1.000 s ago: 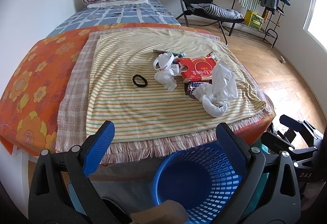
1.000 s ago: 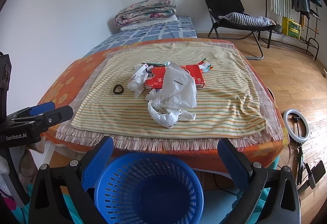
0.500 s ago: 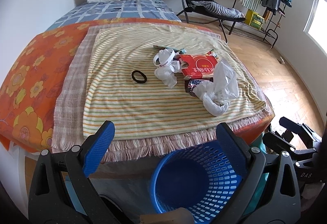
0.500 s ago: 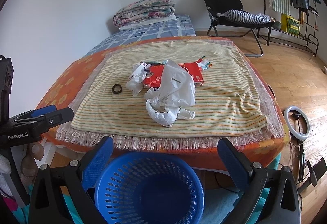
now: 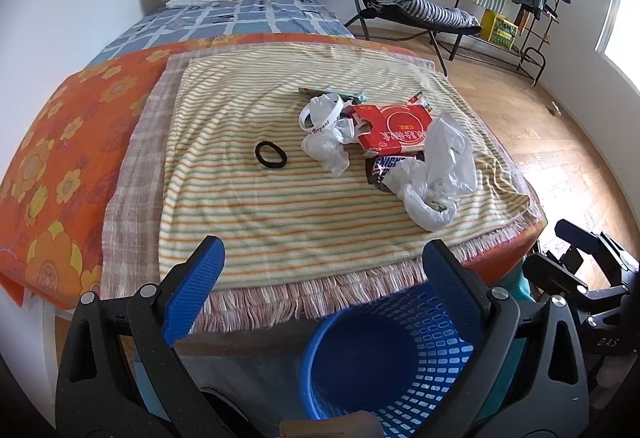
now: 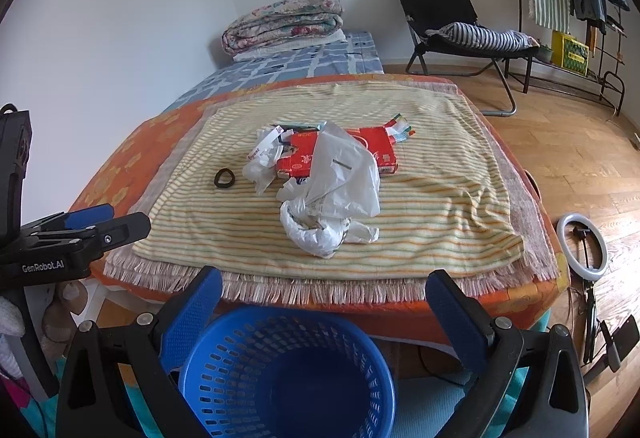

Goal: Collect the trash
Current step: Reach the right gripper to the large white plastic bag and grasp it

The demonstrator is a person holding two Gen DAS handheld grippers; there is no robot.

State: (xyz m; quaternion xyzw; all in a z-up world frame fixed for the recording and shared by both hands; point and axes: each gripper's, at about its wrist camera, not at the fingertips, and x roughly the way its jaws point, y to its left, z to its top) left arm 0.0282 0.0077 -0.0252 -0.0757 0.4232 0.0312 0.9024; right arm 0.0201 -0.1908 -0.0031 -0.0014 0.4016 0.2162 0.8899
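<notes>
Both grippers hang level off the bed's near edge, over the blue basket [image 6: 286, 374]. Left gripper [image 5: 323, 262] & right gripper [image 6: 323, 288] spread wide, holding nothing. Trash pile [image 6: 326, 174] sits mid-blanket w/ a black ring [image 5: 271, 155] beside it.

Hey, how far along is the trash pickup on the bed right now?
Nothing looks done yet: the blue plastic laundry-style basket shows no trash inside. Nothing is in hand either; the left claw and right claw are both open and hold nothing. Left on the striped blanket: the crumpled white plastic bag, the torn red cardboard box, the brown candy wrapper and the smaller white bag.
</notes>
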